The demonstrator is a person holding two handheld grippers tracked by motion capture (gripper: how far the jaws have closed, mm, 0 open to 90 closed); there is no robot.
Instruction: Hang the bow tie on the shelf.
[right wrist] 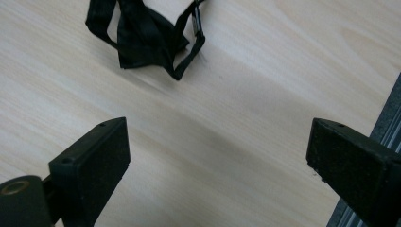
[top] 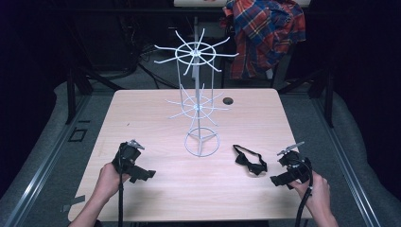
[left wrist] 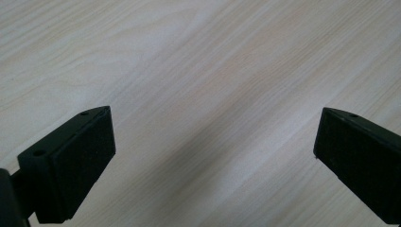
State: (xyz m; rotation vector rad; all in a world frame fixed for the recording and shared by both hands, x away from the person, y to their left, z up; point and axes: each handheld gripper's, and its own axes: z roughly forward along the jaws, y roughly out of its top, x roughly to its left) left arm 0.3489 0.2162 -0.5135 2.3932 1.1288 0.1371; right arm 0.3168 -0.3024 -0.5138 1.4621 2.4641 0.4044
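A black bow tie [top: 249, 161] with its strap lies on the pale wooden table [top: 156, 123], right of a white wire rack [top: 198, 94] with spoke arms on two tiers. My right gripper [top: 283, 178] rests near the table's right front corner, just right of the bow tie, jaws wide open over bare wood. In the right gripper view the bow tie [right wrist: 144, 35] lies ahead, beyond the right gripper [right wrist: 217, 156]. My left gripper [top: 142, 174] sits at the front left, open, and the left gripper view has plain tabletop between the jaws of the left gripper [left wrist: 215, 142].
A small dark hole [top: 228, 100] marks the table behind the rack. A plaid shirt [top: 265, 33] hangs beyond the far edge. Grey floor with metal rails [top: 47, 156] surrounds the table, and the table's right edge [right wrist: 378, 127] runs close to my right jaw.
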